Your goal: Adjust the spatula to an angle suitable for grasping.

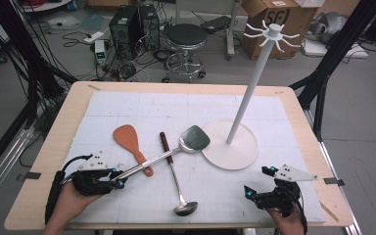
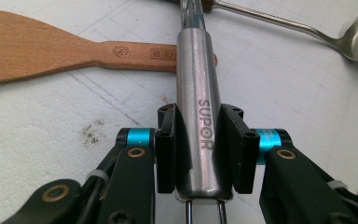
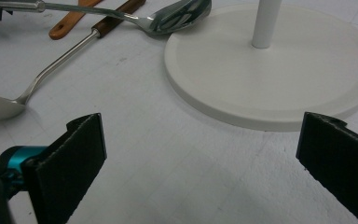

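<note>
The left claw (image 2: 199,154) is clamped on the steel handle of the spatula (image 1: 195,139), its pads pressed against both sides of the handle near its end. In the high view this claw (image 1: 119,179) sits at the tabletop's (image 1: 49,161) near left, and the spatula runs from it up and to the right, crossing over the wooden paddle's (image 1: 128,138) handle and the ladle's (image 1: 176,176) shaft, its blade tilted beside the rim of the rack base (image 1: 240,152). The ladle lies with its brown grip away from the person and its bowl near the front edge. The white rack pole (image 1: 251,83) rises from the base, topped with hooks. The right claw (image 1: 257,180) is at the near right, its jaws wide apart with nothing between them, facing the base (image 3: 242,88).
</note>
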Demonstrator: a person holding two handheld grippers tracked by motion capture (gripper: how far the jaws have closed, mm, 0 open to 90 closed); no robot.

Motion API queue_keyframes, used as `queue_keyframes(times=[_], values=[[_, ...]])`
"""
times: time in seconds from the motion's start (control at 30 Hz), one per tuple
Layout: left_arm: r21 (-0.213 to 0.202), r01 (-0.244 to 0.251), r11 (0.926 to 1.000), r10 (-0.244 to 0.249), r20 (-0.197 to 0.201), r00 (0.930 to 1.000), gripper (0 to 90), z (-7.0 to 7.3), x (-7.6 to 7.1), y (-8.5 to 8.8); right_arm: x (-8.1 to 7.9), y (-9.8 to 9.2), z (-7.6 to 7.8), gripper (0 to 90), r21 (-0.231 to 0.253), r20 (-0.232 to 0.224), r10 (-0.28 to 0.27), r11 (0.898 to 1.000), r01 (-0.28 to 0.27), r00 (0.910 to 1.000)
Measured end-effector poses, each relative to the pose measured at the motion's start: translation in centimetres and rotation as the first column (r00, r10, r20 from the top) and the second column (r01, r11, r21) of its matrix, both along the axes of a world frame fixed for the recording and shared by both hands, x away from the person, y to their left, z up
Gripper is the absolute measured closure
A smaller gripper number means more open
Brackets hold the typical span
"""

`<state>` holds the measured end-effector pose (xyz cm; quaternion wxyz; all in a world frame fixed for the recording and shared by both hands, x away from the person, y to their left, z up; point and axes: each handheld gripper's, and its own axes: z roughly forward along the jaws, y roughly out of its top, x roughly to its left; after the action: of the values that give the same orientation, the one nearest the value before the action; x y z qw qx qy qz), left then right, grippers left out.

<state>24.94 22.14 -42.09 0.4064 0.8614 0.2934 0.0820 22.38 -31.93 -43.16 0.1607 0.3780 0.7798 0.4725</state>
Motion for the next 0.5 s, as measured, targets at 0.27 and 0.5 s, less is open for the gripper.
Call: queue_keyframes(times=[0.27,0.5], values=[[-0.015,0.034,0.9993,-0.034,-0.003,0.9994,68.5,0.09,-0.58,0.35,0.04,0.18,-0.03,0.4,-0.002,0.001,0.004,1.000,-0.004,1.0000],[-0.021,0.094,0.9953,-0.094,-0.001,0.9955,68.5,0.28,-1.05,-0.13,0.03,0.36,0.00,0.5,-0.004,0.002,0.009,1.000,-0.009,1.0000]])
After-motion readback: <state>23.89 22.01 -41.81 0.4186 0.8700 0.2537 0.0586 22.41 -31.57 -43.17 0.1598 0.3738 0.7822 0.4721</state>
